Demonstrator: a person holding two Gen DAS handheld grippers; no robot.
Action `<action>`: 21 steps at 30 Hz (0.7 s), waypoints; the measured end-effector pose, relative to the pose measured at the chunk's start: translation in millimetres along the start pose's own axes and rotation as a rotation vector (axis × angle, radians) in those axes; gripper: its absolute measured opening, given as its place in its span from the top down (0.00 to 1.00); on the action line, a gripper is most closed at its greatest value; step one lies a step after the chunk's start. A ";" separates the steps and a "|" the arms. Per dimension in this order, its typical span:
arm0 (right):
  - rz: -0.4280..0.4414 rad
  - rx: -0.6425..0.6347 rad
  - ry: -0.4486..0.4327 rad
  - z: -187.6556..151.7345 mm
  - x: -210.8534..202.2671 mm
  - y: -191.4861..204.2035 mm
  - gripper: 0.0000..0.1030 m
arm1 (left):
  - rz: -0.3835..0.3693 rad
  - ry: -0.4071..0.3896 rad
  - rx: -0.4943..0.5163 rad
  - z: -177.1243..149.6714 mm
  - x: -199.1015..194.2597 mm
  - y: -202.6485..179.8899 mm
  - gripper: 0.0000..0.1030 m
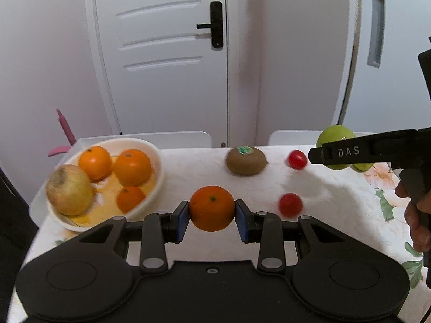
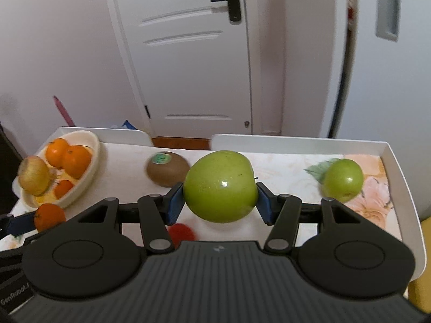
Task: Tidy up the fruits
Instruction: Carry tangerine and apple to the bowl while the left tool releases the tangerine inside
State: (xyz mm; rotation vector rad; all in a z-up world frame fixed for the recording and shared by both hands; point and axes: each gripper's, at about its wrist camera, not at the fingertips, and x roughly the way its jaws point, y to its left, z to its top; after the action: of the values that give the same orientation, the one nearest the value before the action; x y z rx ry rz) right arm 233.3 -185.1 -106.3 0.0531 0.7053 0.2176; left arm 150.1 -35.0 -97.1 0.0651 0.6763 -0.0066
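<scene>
My left gripper (image 1: 212, 216) is shut on an orange (image 1: 212, 208) and holds it above the table, right of the cream bowl (image 1: 159, 161). The bowl holds three oranges (image 1: 132, 167) and a yellowish apple (image 1: 69, 190). My right gripper (image 2: 220, 202) is shut on a big green apple (image 2: 221, 185), lifted over the table; it shows in the left wrist view (image 1: 334, 137) too. A second green apple (image 2: 342, 179) lies at the right. A kiwi (image 1: 246, 160) with a green sticker and two red tomatoes (image 1: 297, 159) (image 1: 290, 205) lie on the cloth.
The table has a flowered cloth (image 2: 371, 188) and a raised white rim (image 2: 398, 167). A white door (image 1: 161, 53) and wall stand behind it. A pink object (image 1: 64, 129) sticks up behind the bowl at the left.
</scene>
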 end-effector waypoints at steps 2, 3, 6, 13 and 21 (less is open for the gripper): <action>0.005 -0.002 -0.001 2.9 -2.1 13.4 0.32 | 0.003 -0.007 0.001 2.8 -3.7 11.5 0.61; 0.009 -0.002 -0.003 4.4 -3.3 21.2 0.32 | 0.004 -0.009 0.003 4.5 -6.0 18.6 0.61; 0.018 -0.007 -0.006 7.3 -5.2 42.4 0.32 | 0.007 -0.016 0.008 9.1 -10.7 38.5 0.61; 0.024 -0.010 -0.010 13.9 -4.7 93.4 0.32 | 0.009 -0.021 0.021 16.1 -13.9 84.1 0.61; 0.004 0.005 -0.011 20.3 4.3 138.8 0.32 | -0.021 -0.003 0.075 19.8 1.7 128.0 0.61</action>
State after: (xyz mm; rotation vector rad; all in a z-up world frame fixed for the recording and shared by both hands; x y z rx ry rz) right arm 224.6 -48.2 -76.7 0.0603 0.6948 0.2196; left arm 167.3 91.5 -75.4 0.1301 0.6736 -0.0522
